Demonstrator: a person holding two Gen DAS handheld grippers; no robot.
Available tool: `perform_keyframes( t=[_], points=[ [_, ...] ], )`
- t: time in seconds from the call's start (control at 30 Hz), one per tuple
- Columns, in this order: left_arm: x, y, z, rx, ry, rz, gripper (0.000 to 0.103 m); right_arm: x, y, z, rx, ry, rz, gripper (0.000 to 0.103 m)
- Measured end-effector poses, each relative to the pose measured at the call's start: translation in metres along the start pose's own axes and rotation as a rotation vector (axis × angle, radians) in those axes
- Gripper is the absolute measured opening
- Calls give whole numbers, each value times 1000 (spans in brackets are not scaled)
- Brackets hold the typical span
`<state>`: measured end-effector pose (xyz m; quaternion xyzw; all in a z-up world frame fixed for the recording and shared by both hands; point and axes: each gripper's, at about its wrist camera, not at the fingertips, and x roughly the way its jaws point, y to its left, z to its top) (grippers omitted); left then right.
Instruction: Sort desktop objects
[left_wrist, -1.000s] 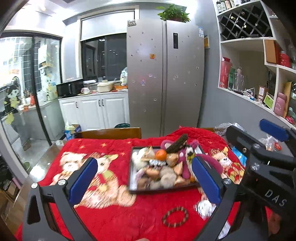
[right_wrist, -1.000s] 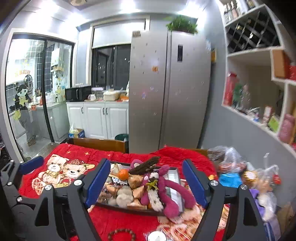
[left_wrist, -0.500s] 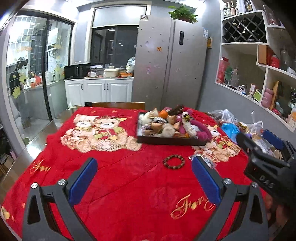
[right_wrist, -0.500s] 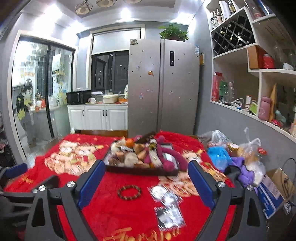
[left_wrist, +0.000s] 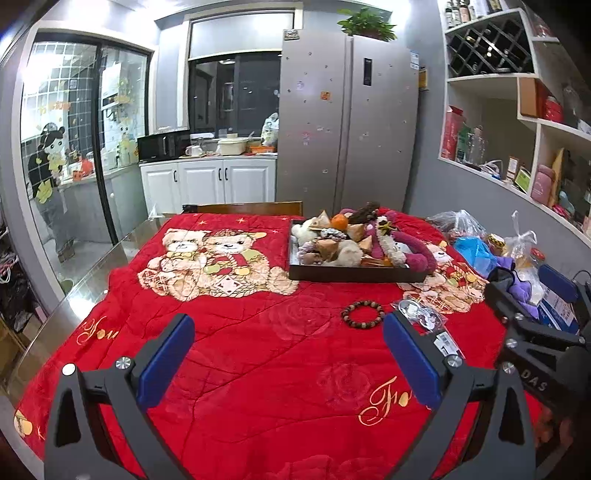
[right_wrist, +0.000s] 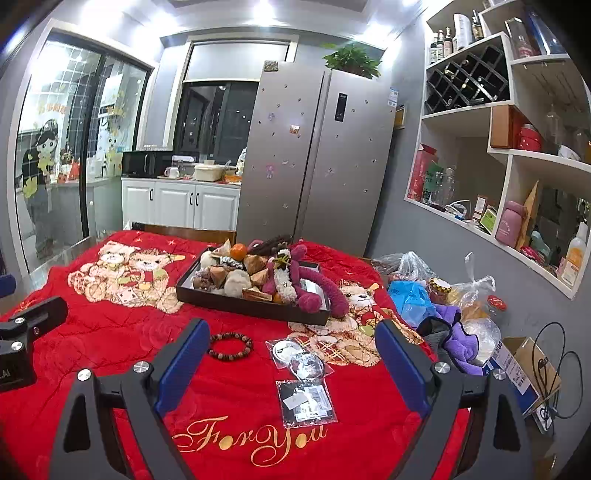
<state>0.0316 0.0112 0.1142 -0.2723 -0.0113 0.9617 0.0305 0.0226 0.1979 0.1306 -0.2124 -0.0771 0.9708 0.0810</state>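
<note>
**Both tongs spread above the red cloth, tray of oddments beyond**

At the bottom of the left wrist view the left tongs (left_wrist: 288, 365) stand spread wide, blue pads apart, with only the red blanket (left_wrist: 258, 350) between them. The right tongs (right_wrist: 288, 365) fill the bottom of the right wrist view the same way — spread, gripping nothing. Each shows at the edge of the other's view: the right tongs at the lower right of the left view, the left tongs at the lower left of the right view.

Just past the right tongs, in the lower middle of the right view, a clear packet with a dark card (right_wrist: 306, 400) lies flat on the blanket above the gold lettering. Behind it sit two more small clear packets with round silvery contents (right_wrist: 301, 356). To their left, beside the inner pad of the right tongs' left finger, lies a brown bead bracelet (right_wrist: 231, 346); in the left view it sits right of centre.

Further back, in the middle of both views, a dark rectangular tray (right_wrist: 251, 304) rests on the blanket-covered counter, heaped with small things — a purple plush toy (right_wrist: 306, 284) draped over its right rim, an orange (right_wrist: 238, 251) near its far side.

At the right edge of the counter are plastic bags (right_wrist: 410, 291) and a purple cloth (right_wrist: 458, 338). Beyond stand a silver fridge (right_wrist: 317, 155) and wall shelves (right_wrist: 513, 155).
</note>
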Motion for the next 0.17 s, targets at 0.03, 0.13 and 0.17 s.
perform_keyframes(
  t=[0.03, 0.13, 0.17],
  points=[
    [0, -2, 1, 5, -4, -4, 103, 0, 1, -1, -1, 2, 2, 93],
    [-6, -5, 2, 15, -28, -24, 103, 1, 2, -2, -5, 7, 4, 93],
    [-7, -5, 3, 13, -31, -25, 103, 0, 2, -2, -7, 5, 1, 93]
  ],
)
